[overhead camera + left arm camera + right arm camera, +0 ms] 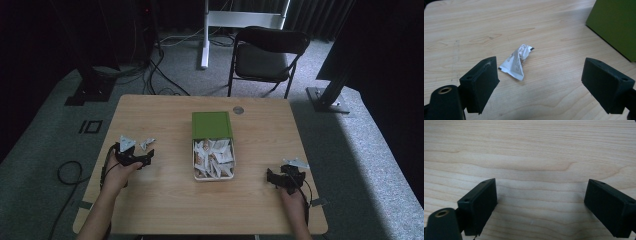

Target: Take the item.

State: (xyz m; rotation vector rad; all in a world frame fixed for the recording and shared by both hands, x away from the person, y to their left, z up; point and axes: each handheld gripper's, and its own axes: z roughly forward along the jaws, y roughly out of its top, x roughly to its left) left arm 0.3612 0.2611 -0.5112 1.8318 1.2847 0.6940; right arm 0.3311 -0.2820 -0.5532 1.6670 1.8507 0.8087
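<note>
Left gripper view: your left gripper (540, 85) has its fingers spread wide, a crumpled packet (516, 61) on the counter (474, 30) between them, near the green box (616, 25). Your right gripper (540, 207) is released too, over bare wood

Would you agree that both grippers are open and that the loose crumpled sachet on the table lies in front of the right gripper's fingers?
Not quite: the crumpled sachet lies in front of the left gripper, not the right. The left gripper view shows it on the table ahead of the open fingers. The right gripper is open too, with bare wood ahead of it in its own view.
</note>
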